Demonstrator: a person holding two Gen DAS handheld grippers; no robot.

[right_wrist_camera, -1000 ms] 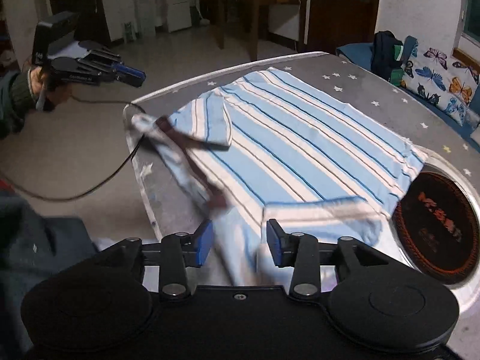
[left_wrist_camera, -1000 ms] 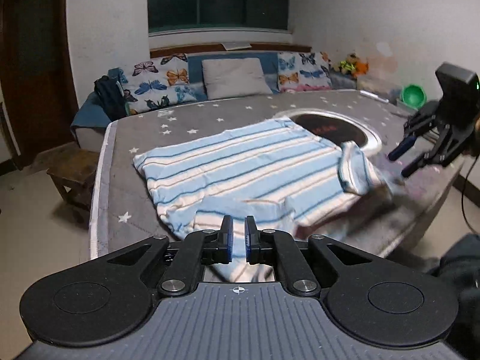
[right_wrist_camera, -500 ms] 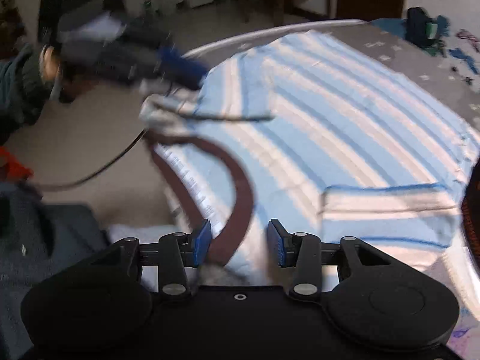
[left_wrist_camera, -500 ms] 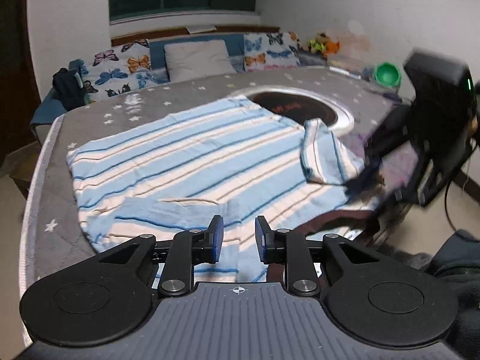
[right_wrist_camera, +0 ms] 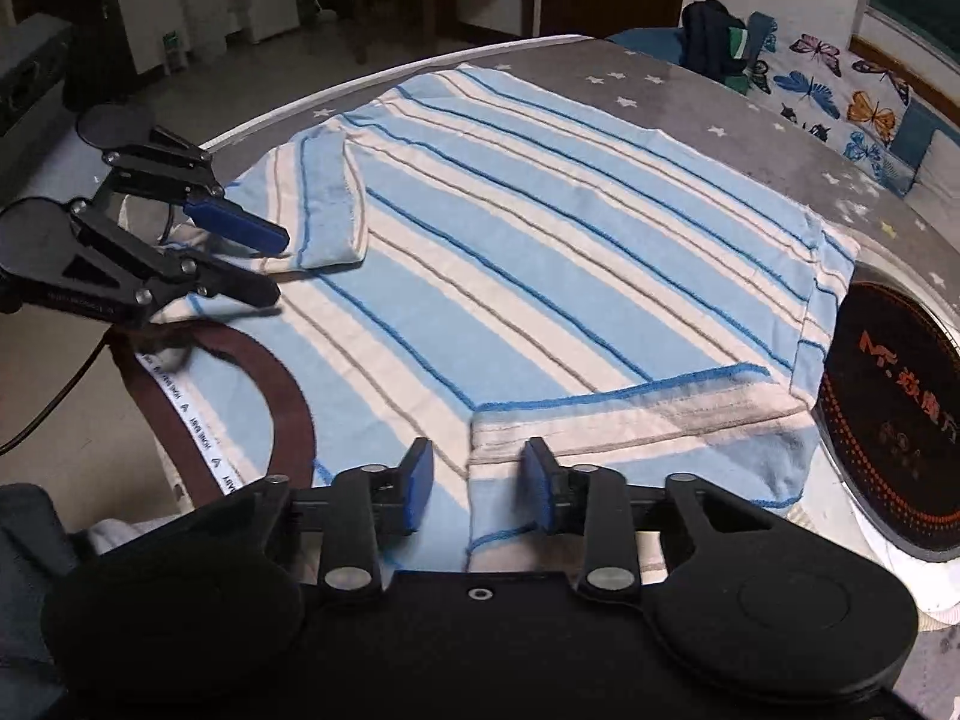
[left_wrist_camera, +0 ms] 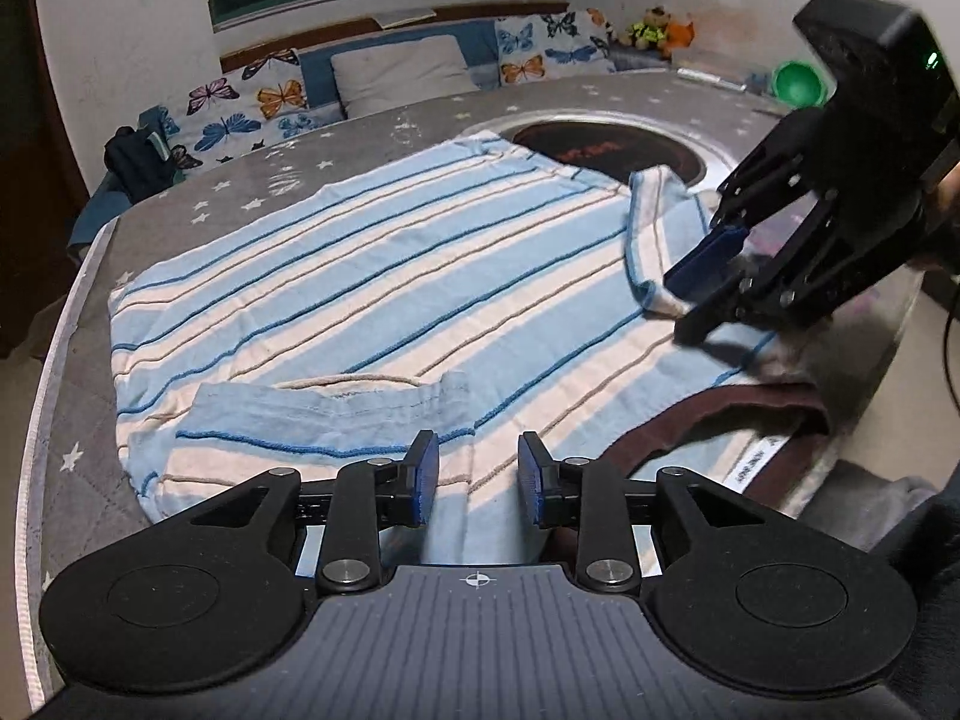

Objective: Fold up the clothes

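Note:
A light blue and cream striped shirt (left_wrist_camera: 384,276) lies flat on the grey star-print mattress (left_wrist_camera: 198,204), with both sleeves folded inward and its brown collar (left_wrist_camera: 720,414) at the near edge. It also shows in the right wrist view (right_wrist_camera: 540,252). My left gripper (left_wrist_camera: 477,480) is open just above the shirt's near edge, beside the folded sleeve (left_wrist_camera: 324,414). My right gripper (right_wrist_camera: 474,489) is open over the other folded sleeve (right_wrist_camera: 630,420). Each gripper appears in the other's view, the right one (left_wrist_camera: 696,294) and the left one (right_wrist_camera: 264,264), both open near the shoulders.
A round dark disc with a white rim (left_wrist_camera: 606,150) sits in the mattress beyond the shirt. Butterfly pillows (left_wrist_camera: 258,102) and a grey cushion (left_wrist_camera: 402,72) line the far side. A green bowl (left_wrist_camera: 795,81) stands far right. The mattress edge (left_wrist_camera: 42,420) drops to the floor at left.
Both grippers have come down and in toward the shirt's collar end. My left gripper has opened from shut. The collar end, lifted a second ago, now lies on the mattress.

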